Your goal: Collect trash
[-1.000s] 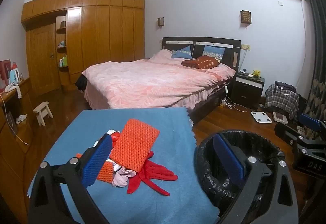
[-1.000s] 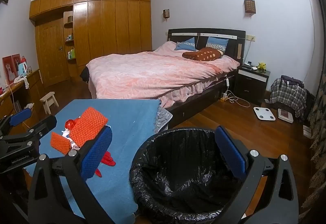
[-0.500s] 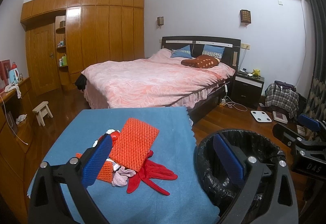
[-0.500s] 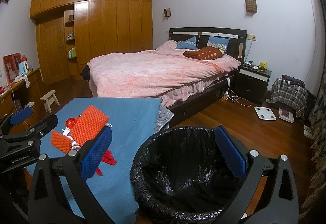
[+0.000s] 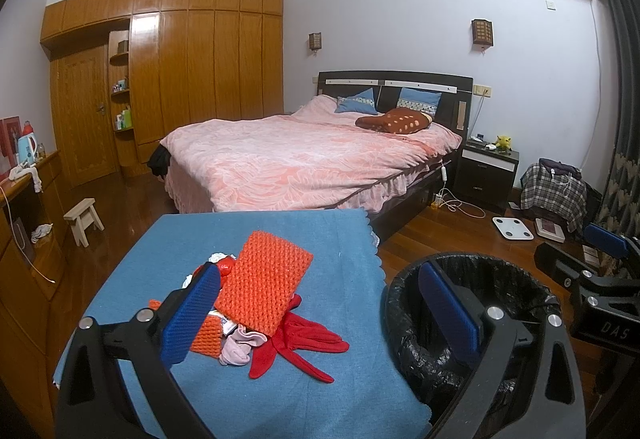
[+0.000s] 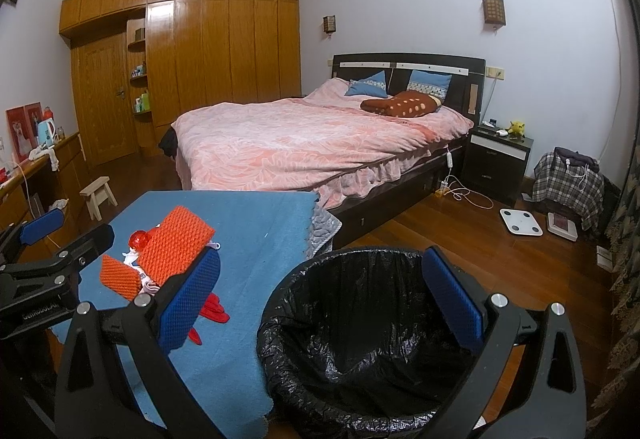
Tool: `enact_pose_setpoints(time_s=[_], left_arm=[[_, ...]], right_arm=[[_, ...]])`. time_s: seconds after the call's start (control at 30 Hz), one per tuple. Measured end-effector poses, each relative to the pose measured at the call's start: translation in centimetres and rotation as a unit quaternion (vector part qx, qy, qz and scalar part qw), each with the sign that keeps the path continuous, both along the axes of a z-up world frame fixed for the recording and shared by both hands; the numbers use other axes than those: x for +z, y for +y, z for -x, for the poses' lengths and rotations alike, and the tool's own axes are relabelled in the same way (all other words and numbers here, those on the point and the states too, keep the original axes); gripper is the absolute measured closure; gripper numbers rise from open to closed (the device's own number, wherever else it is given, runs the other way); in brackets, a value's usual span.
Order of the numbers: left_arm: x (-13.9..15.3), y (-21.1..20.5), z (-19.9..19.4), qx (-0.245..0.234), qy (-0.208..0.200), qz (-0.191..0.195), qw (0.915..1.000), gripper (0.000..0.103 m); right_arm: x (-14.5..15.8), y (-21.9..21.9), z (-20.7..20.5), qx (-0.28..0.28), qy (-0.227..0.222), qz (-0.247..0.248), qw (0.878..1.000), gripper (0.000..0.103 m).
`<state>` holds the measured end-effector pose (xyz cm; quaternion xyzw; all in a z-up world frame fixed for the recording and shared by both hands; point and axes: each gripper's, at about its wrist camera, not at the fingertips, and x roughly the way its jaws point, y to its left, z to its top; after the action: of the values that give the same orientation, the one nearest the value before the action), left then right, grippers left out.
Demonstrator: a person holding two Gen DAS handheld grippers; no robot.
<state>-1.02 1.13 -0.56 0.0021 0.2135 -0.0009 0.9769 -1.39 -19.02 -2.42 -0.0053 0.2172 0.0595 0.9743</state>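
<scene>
A pile of trash lies on the blue-clothed table [image 5: 280,235]: an orange knitted pad [image 5: 264,291], a red glove [image 5: 304,343], a pale crumpled cloth [image 5: 240,347], a smaller orange pad [image 5: 206,337] and a shiny red ball [image 5: 225,266]. The pile also shows in the right wrist view, with the orange pad [image 6: 176,245] on top. A bin with a black bag [image 6: 360,331] stands right of the table; it also shows in the left wrist view [image 5: 480,295]. My left gripper [image 5: 320,303] is open and empty above the table's near edge. My right gripper [image 6: 320,291] is open and empty above the bin.
A bed with a pink cover [image 5: 304,159] stands behind the table. A small wooden stool [image 5: 82,215] is on the floor at left, beside a wooden sideboard [image 5: 24,239]. A nightstand [image 5: 486,171], a white scale [image 5: 512,228] and a plaid bag [image 5: 552,195] are at right.
Both grippers have drifted very slightly; the views are almost the same. The pile and the bin have not moved.
</scene>
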Motion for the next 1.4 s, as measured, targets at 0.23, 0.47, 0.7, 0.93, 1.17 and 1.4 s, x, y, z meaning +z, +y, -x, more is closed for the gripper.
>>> enact_pose_setpoints(time_s=[0.23,0.47,0.7,0.93,1.17,1.4], left_arm=[[0.3,-0.8,-0.9,0.000,0.002,-0.001,1.0000,0.006],[0.3,-0.9,-1.0,0.000,0.003,-0.001,1.0000,0.006],[0.3,-0.9,-1.0,0.000,0.003,-0.001,1.0000,0.006],[0.3,-0.9,-1.0,0.000,0.003,-0.002,1.0000,0.006],[0.3,-0.8,-1.0,0.000,0.004,0.000,1.0000,0.006],[0.3,-0.8,-1.0,0.001,0.004,-0.001,1.0000,0.006]], right_arm=[[0.0,0.0,0.0,0.000,0.001,0.000,1.000,0.005],[0.0,0.0,-0.1,0.000,0.001,0.000,1.000,0.005],[-0.3,0.1,-0.3,0.000,0.001,0.000,1.000,0.005],[-0.2,0.1,-0.4,0.001,0.001,0.001,1.000,0.005],[-1.2,1.0,-0.6,0.002,0.003,0.002,1.000,0.005],[-1.6,1.2,-0.7,0.004,0.004,0.001,1.000,0.005]])
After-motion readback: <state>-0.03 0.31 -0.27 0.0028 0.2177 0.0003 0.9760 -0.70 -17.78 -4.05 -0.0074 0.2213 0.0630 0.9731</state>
